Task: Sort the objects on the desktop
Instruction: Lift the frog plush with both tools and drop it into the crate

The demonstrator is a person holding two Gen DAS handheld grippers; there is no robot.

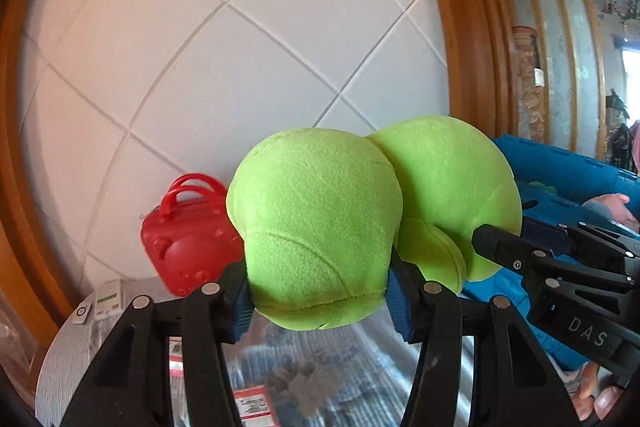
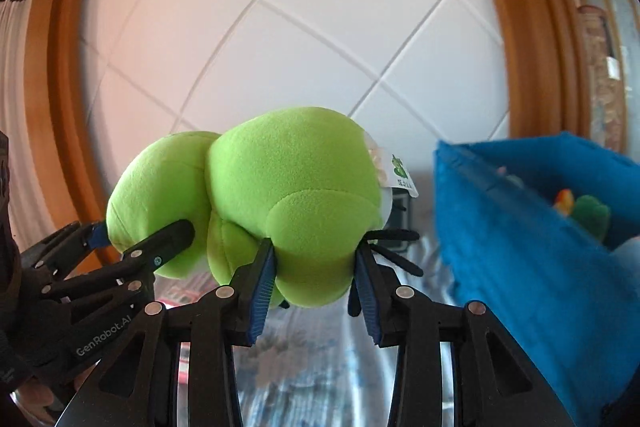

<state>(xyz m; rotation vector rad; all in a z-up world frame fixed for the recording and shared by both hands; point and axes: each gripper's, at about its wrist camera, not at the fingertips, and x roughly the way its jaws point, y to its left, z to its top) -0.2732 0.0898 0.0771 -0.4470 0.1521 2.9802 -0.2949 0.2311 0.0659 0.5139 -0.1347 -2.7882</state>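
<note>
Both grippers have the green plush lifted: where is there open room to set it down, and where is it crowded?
Free: the blue bin's open top, right of the green plush, holding only small toys at its far end. Crowded: the table under the left gripper and right gripper, strewn with packets, and the corner with the red toy bag.

Looks like someone's home – padded white wall panel [image 1: 224,39] in wood trim [image 1: 464,27], slatted wooden room divider [image 1: 560,39].
</note>
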